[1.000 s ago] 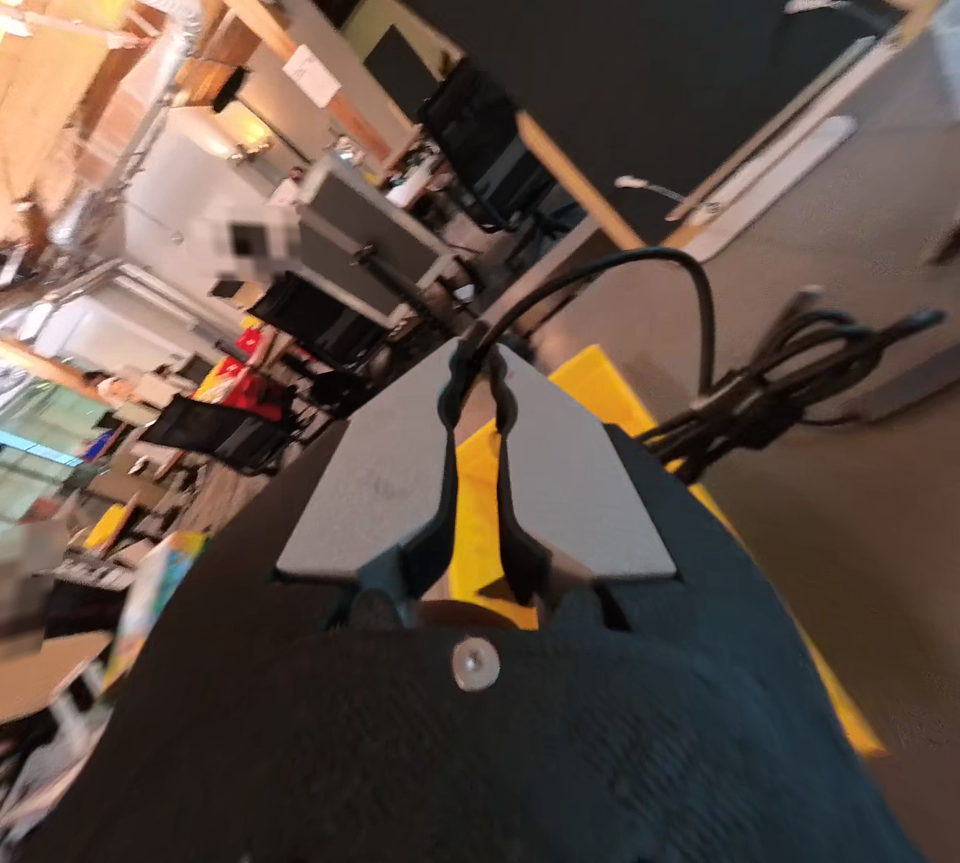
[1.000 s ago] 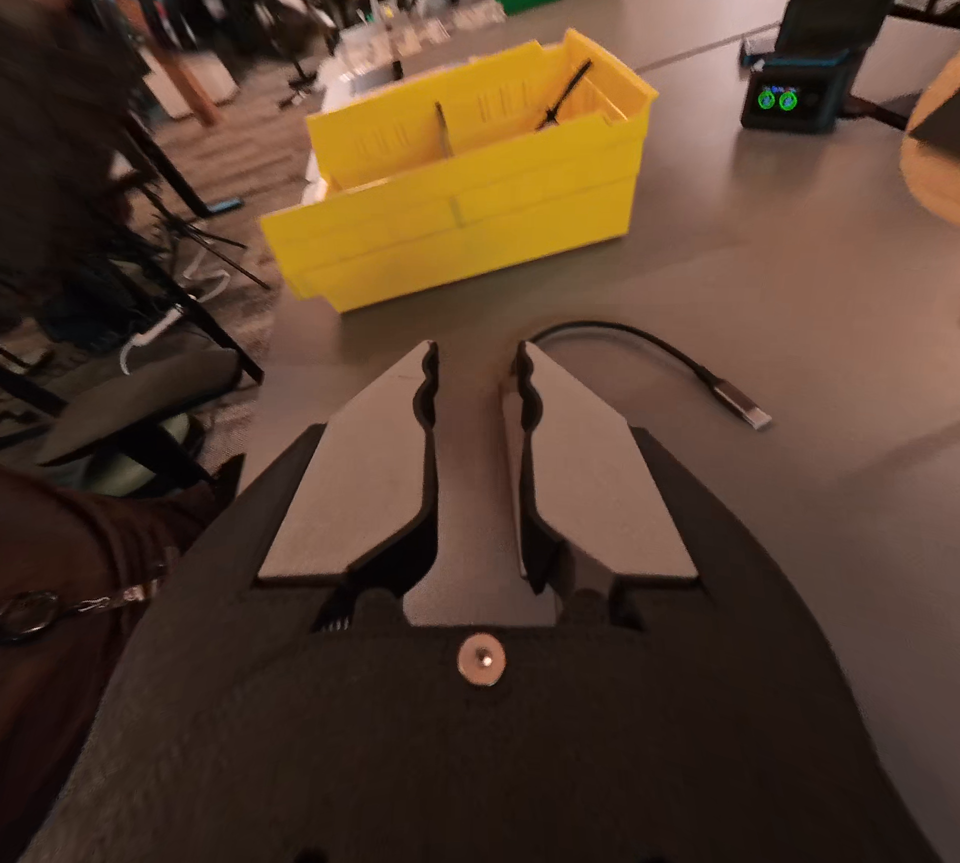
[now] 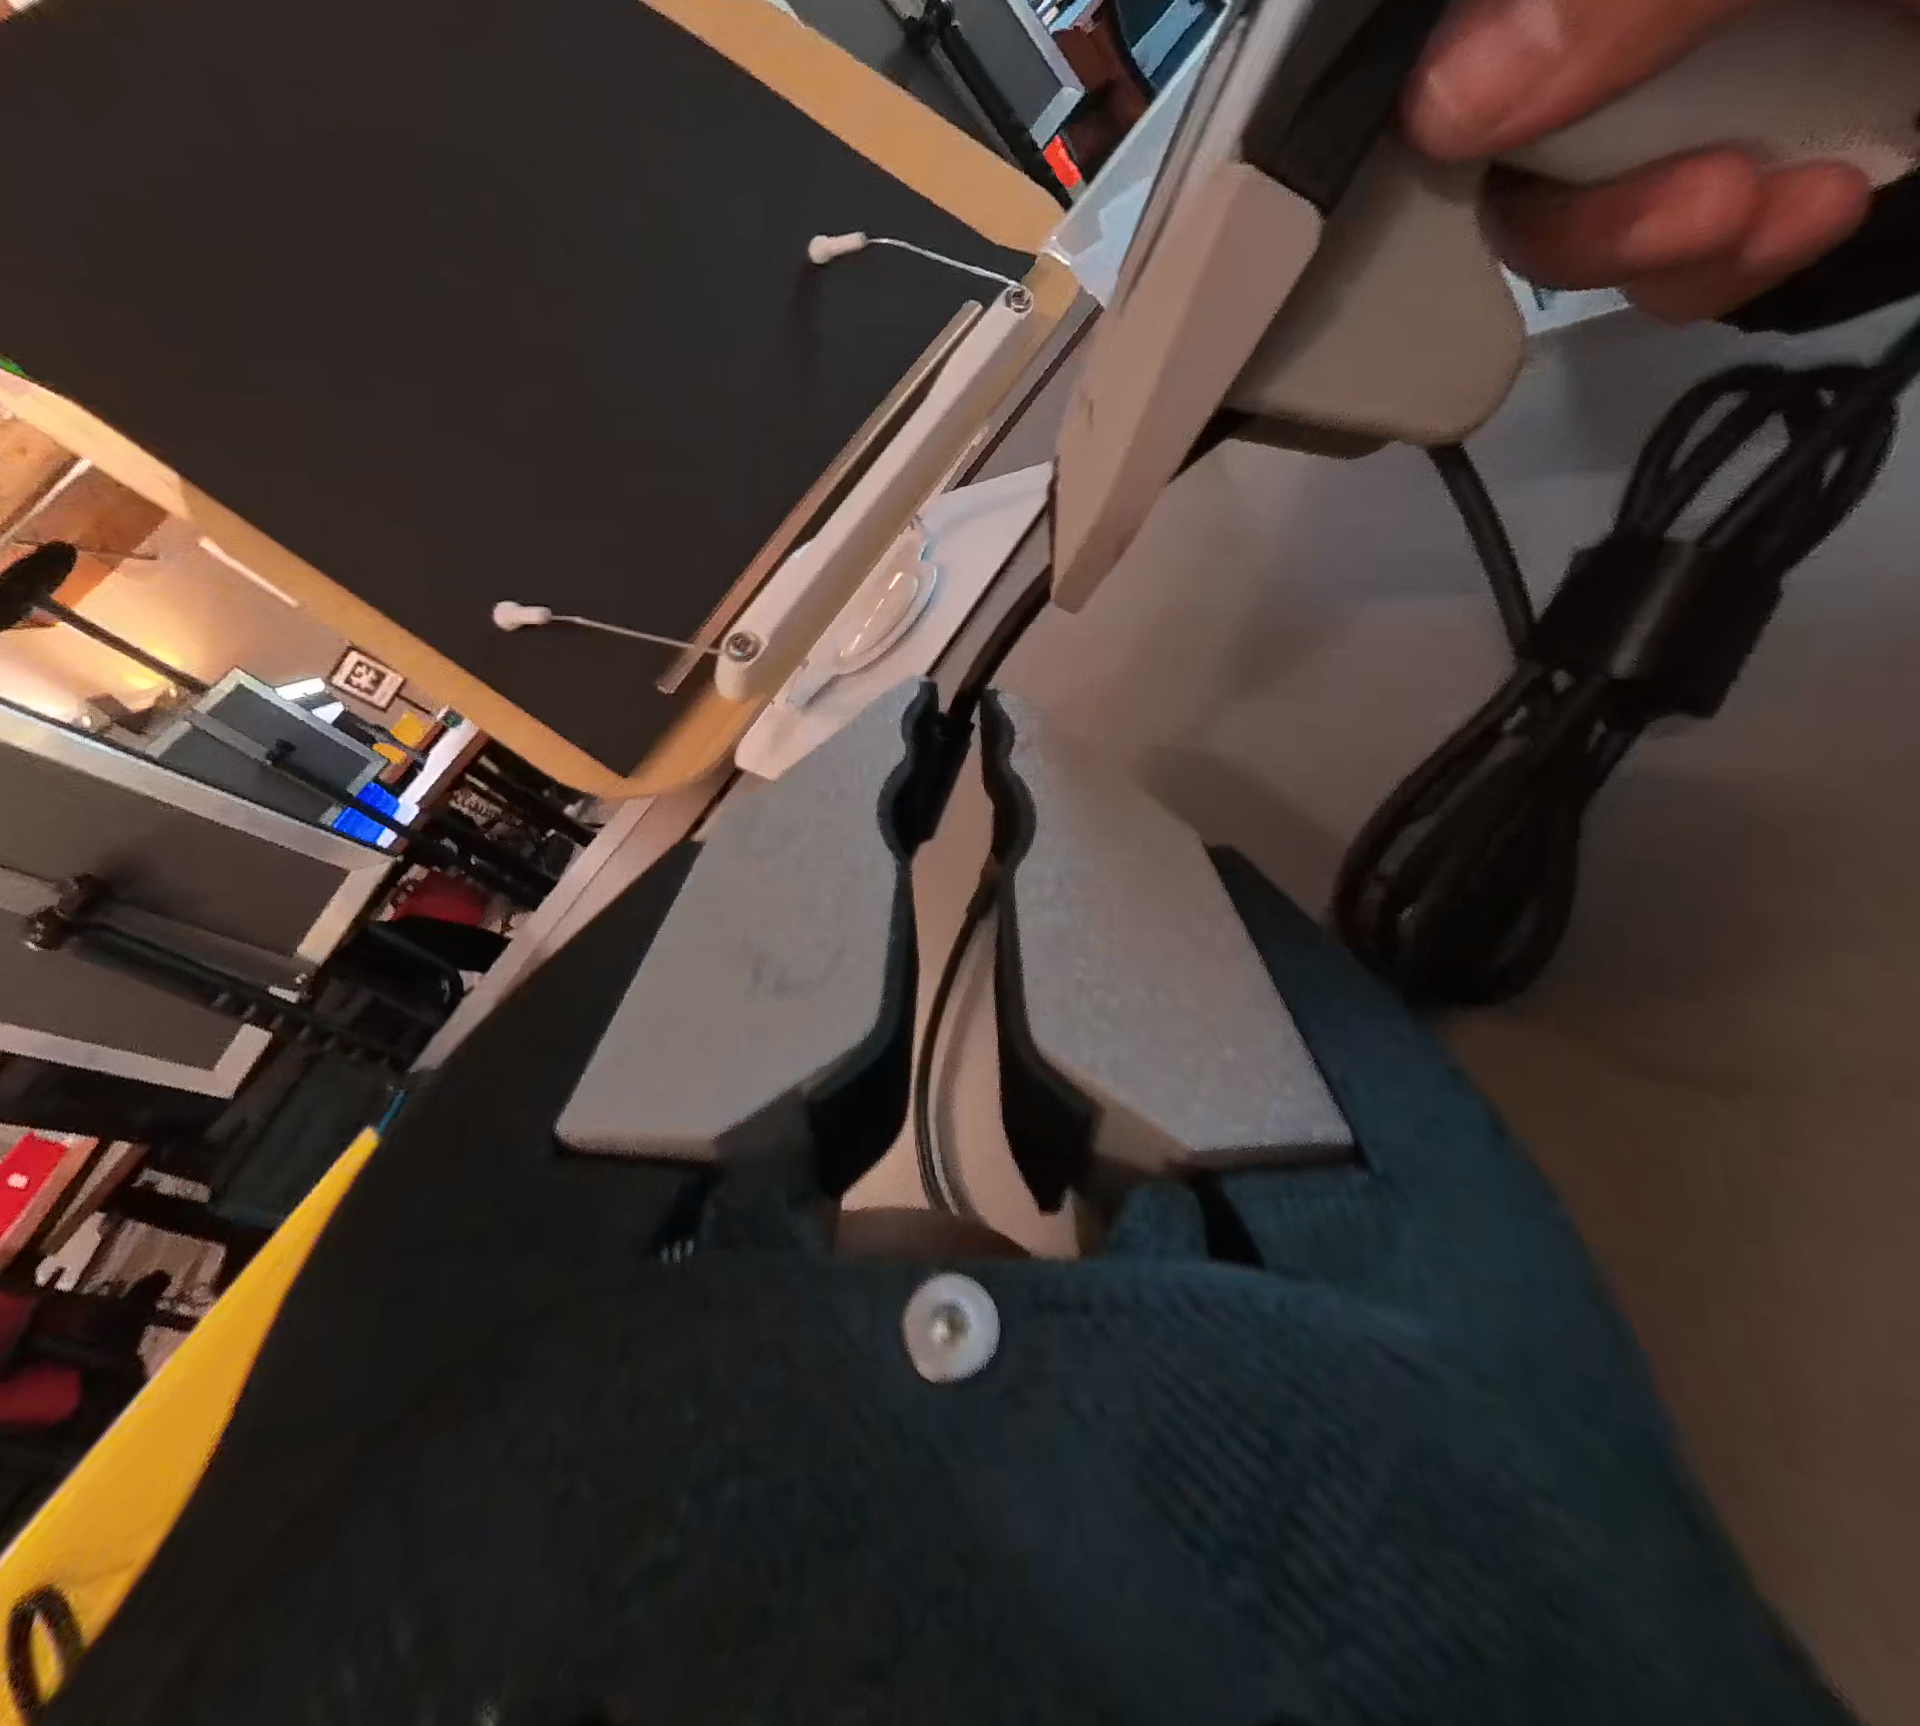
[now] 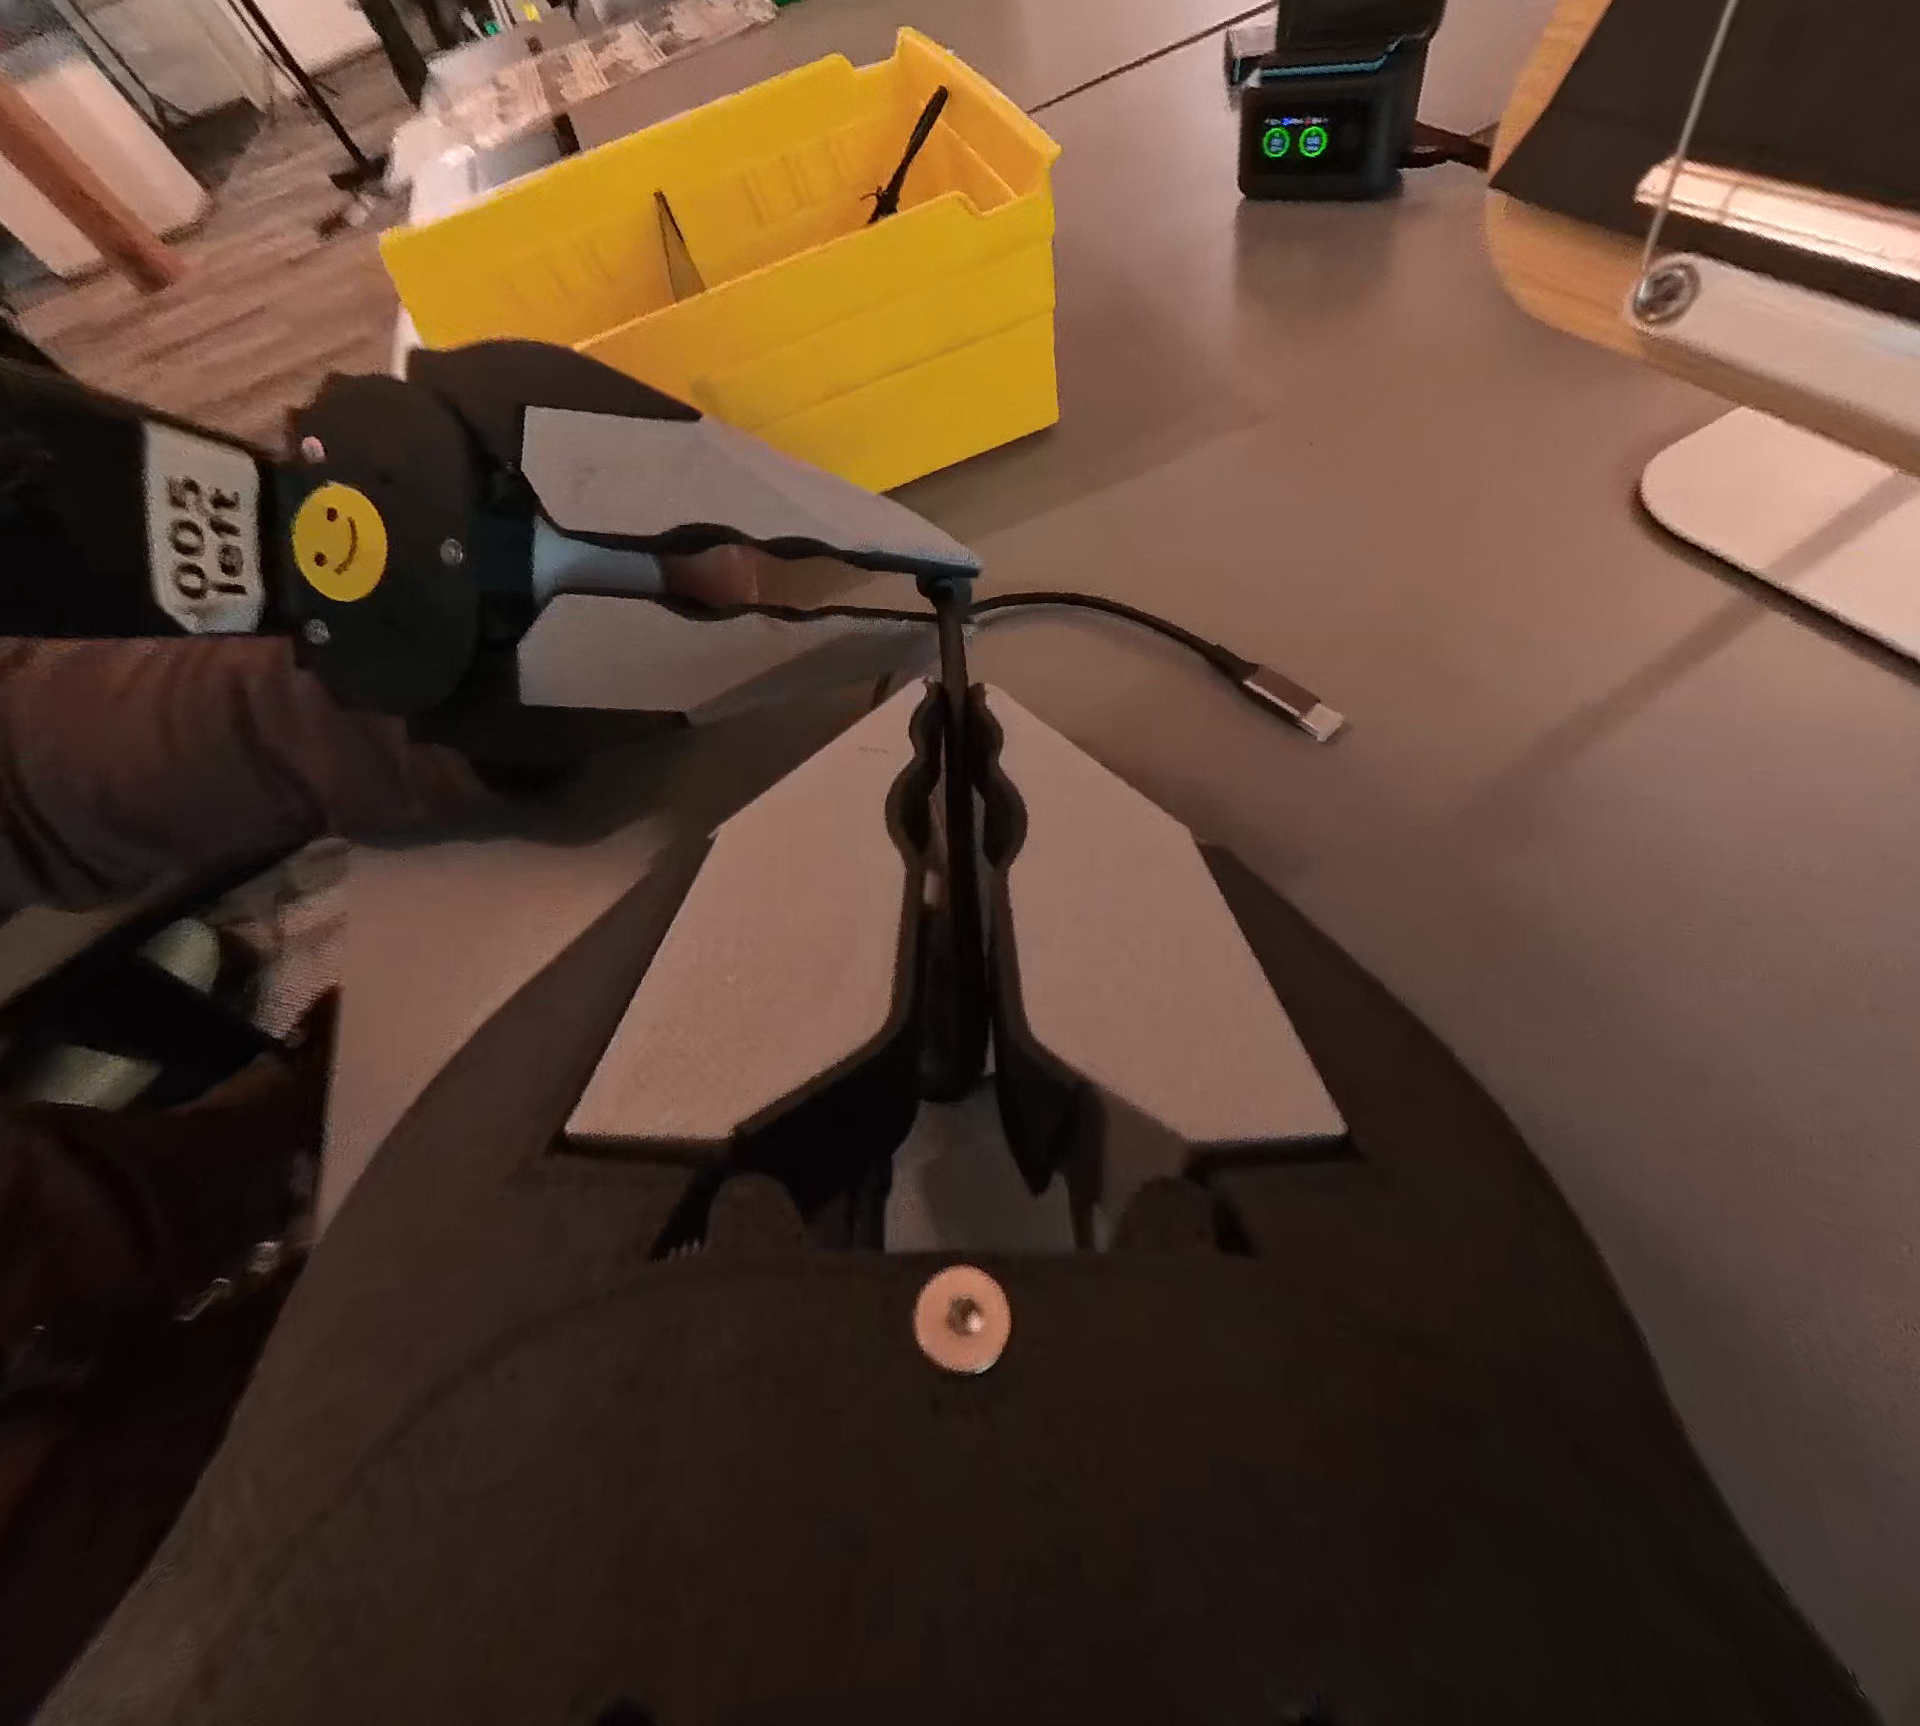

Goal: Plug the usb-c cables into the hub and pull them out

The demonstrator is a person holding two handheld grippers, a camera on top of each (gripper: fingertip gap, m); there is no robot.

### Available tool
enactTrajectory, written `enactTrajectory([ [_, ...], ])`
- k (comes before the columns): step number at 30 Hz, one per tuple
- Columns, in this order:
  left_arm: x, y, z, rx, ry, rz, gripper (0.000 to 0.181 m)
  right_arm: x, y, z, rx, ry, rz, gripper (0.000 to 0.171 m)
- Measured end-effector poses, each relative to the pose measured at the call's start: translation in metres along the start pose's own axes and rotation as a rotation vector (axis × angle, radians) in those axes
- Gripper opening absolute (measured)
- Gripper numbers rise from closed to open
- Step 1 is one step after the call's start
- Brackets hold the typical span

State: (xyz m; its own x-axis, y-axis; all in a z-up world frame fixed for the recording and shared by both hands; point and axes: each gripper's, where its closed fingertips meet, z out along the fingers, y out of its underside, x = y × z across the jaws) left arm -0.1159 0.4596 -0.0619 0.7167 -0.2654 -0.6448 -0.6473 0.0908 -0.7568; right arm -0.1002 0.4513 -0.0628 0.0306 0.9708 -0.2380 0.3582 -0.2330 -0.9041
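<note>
Behind both fingers [image 4: 951,720] pinching one black cable [image 4: 1122,611], yellow bin [image 4: 831,357] holds cable ties [image 4: 904,159].

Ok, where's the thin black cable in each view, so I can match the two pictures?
Left wrist view: the black cable sits just above centre, pinched at the tips of the left claw.
Right wrist view: near centre, it runs from the left claw's tip down into the right claw; its silver plug end lies on the table to the right.
Shared landmark: the yellow bin, bottom left in the left view, upper centre in the right.
</note>
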Motion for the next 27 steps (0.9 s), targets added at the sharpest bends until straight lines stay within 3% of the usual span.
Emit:
enactTrajectory([
  [5, 0.0, 0.007, 0.001, -0.026, -0.021, -0.038, 0.006, 0.014, -0.001, 0.001, -0.034, 0.231, -0.184, 0.001],
  [9, -0.006, 0.017, -0.001, -0.046, 0.012, -0.166, 0.032, 0.02, -0.03, -0.023, 0.111, 0.495, -0.392, 0.001],
  [15, -0.012, 0.032, -0.003, -0.108, 0.063, -0.308, 0.029, 0.039, -0.05, -0.071, 0.232, 0.816, -0.499, 0.001],
  [20, 0.022, 0.037, -0.005, -0.163, 0.255, -0.251, 0.025, 0.056, -0.032, -0.065, 0.108, 0.832, -0.46, 0.001],
  [24, 0.077, 0.052, -0.027, -0.312, 0.609, -0.256, 0.035, 0.067, 0.002, -0.034, -0.062, 0.72, -0.331, 0.002],
  [27, 0.077, 0.056, -0.025, -0.325, 0.573, -0.186, 0.044, 0.062, 0.017, -0.016, -0.099, 0.585, -0.234, 0.004],
])
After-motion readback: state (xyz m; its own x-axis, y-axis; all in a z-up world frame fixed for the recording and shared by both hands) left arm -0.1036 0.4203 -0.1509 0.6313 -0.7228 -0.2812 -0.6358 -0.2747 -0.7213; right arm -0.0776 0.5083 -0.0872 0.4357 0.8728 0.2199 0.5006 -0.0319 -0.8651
